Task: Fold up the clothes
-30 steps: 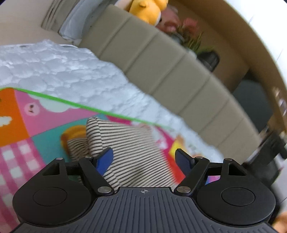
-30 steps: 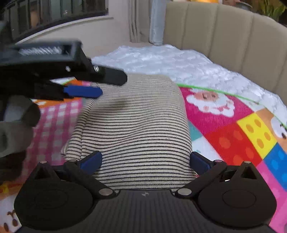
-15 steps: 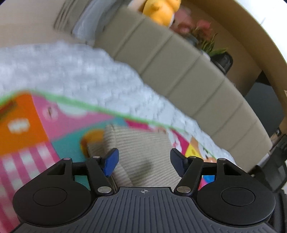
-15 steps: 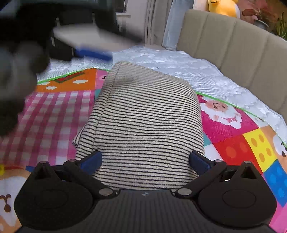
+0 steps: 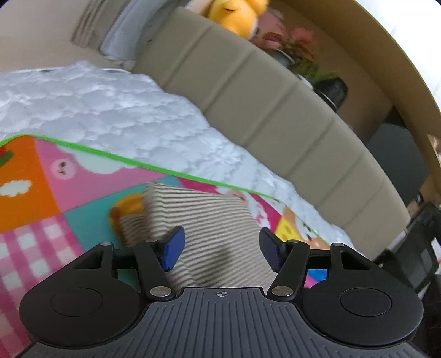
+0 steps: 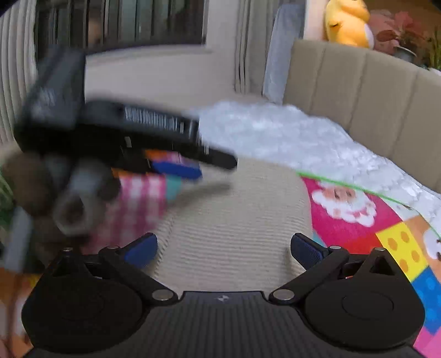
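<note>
Left gripper (image 5: 219, 245): blue pads apart, a clear gap between them, though the jaws have just been closing and stand narrower than a second ago. The striped shirt (image 5: 204, 220), folded into a bundle, lies just ahead of and below the pads; striped cloth shows in the gap, but neither pad visibly presses on it. Nothing gripped.

Right gripper (image 6: 223, 247): pads spread wide, about as they were a second ago, one over each side edge of the same bundle (image 6: 234, 234). The cloth lies below and between them, not clamped.

Beyond the bundle, the bright play mat (image 5: 41, 198) with its green border, then the white quilted cover (image 5: 115, 110), then the tan padded headboard (image 5: 248, 91), with a yellow plush toy (image 6: 347, 22) on top.

Changes in the right view: the left gripper's body (image 6: 132, 137) now crosses up and to the left of the pads, higher over the shirt's far edge than half a second back. More window and wall show now.

Hard to read: that crossing gripper and the gloved hand (image 6: 74, 198) holding it are motion-blurred. Stripes on the shirt smear to plain beige in the right view. The shirt's near edge is hidden under both gripper bodies.
</note>
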`<state>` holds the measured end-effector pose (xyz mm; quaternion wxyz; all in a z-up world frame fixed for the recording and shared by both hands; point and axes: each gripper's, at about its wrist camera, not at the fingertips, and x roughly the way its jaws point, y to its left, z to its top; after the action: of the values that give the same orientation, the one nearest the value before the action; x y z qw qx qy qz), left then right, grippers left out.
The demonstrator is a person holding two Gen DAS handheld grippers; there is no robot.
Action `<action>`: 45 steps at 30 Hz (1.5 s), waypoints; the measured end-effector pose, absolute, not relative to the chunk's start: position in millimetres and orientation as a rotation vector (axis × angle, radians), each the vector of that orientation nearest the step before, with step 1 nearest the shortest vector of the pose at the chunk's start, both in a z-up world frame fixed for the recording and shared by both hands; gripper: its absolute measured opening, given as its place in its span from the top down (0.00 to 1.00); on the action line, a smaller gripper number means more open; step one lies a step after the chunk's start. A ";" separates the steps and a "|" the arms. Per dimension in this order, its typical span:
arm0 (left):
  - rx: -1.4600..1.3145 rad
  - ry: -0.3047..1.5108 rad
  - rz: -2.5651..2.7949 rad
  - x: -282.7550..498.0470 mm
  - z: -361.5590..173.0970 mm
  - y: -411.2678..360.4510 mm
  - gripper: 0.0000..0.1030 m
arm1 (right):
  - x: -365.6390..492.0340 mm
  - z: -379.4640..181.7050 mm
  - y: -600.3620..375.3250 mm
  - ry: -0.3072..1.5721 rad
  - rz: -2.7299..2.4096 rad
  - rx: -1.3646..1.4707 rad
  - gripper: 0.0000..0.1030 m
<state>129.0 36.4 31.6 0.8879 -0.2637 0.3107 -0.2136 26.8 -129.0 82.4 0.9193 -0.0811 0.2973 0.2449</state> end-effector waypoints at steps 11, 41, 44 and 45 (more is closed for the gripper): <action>-0.545 0.670 -0.432 130.7 22.0 38.6 0.36 | 30.6 51.7 -104.1 0.694 0.472 -0.305 0.00; -0.462 0.779 -0.358 124.0 14.0 33.0 0.35 | 188.7 46.6 -181.3 0.911 0.423 0.290 0.35; -0.463 0.776 -0.361 126.0 13.6 34.0 0.35 | 179.7 63.9 -177.8 0.859 0.499 0.269 0.39; -0.460 0.773 -0.363 126.2 14.2 34.2 0.35 | 177.3 67.6 -176.7 0.852 0.505 0.254 0.39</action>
<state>126.2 34.2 14.2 0.8848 -0.2210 0.3714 -0.1743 177.3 -176.7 67.6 0.8722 0.1215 0.4075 0.2417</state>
